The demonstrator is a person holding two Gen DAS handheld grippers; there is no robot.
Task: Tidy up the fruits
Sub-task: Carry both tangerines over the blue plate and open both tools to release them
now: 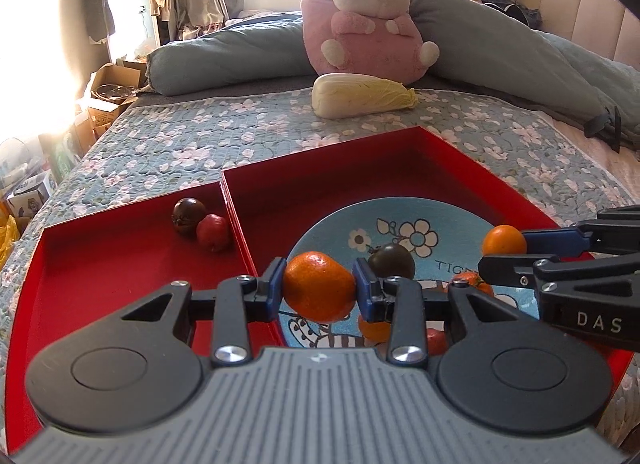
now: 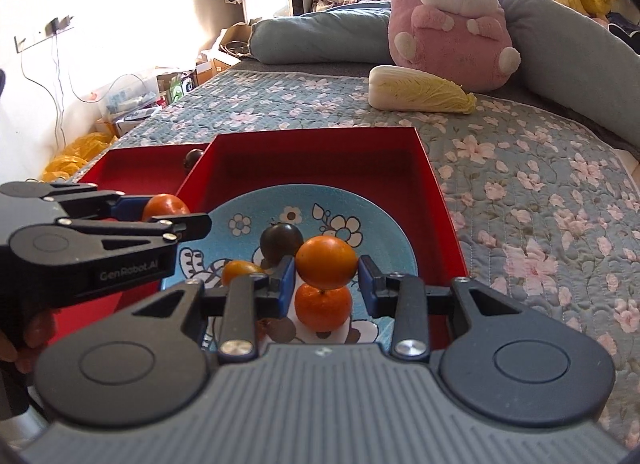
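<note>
Beside plate (image 1: 344,219): cabbage (image 1: 362,95), plush (image 1: 366,23) behind; right gripper (image 2: 327,278) possibly gripping orange (image 2: 326,262).

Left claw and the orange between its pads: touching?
Touching. The left wrist view shows both blue pads of the left claw pressed against the orange, no gap either side.

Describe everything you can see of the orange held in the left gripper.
The orange is round and bright, with smooth, slightly dimpled skin and a glossy highlight on top. It looks whole and unblemished. The left gripper holds it by its sides, its blue-padded jaws pressed against either flank. It seems lifted clear above the near left edge of the blue flowered plate, close to the red box's dividing wall. Only the pads appear to touch it.
</note>
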